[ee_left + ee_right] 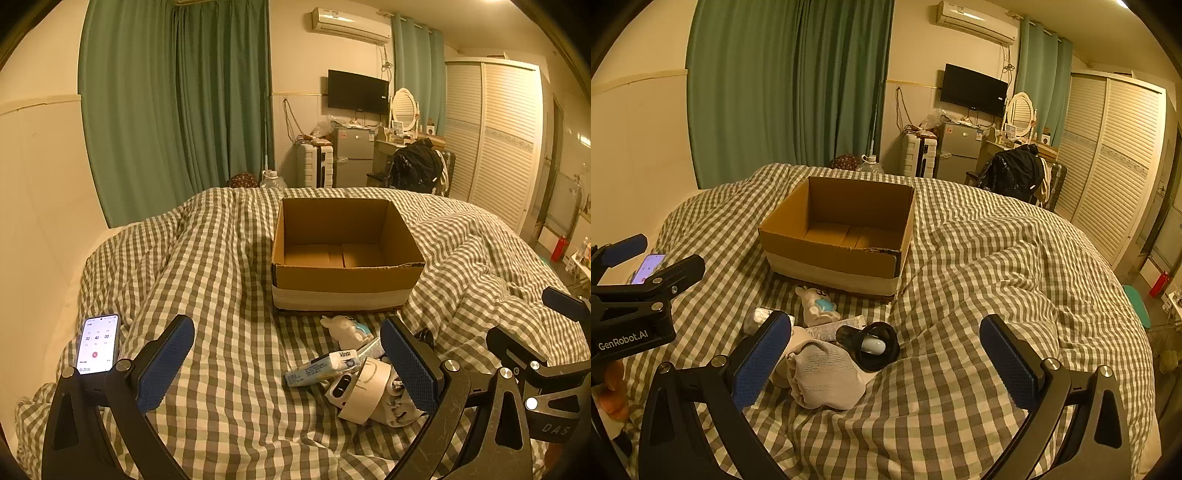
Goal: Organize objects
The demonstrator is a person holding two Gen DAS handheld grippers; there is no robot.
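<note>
Task is at the start, I judge: the cardboard box [347, 254] ahead of my jaws has nothing inside, all items lie in front of it on the checked duvet [221, 280].

My left gripper [288, 369] & right gripper [886, 362] are both spread wide, holding nothing.

Between left jaws, nearer the right one: soft tissue pack [321, 367], glossy plastic; a stiff paper roll [369, 391]. Between right jaws, close to the left one: knit white sock [823, 373], black ring holder [873, 345], small plush toy [818, 306].

Approx. all still to put in.
</note>
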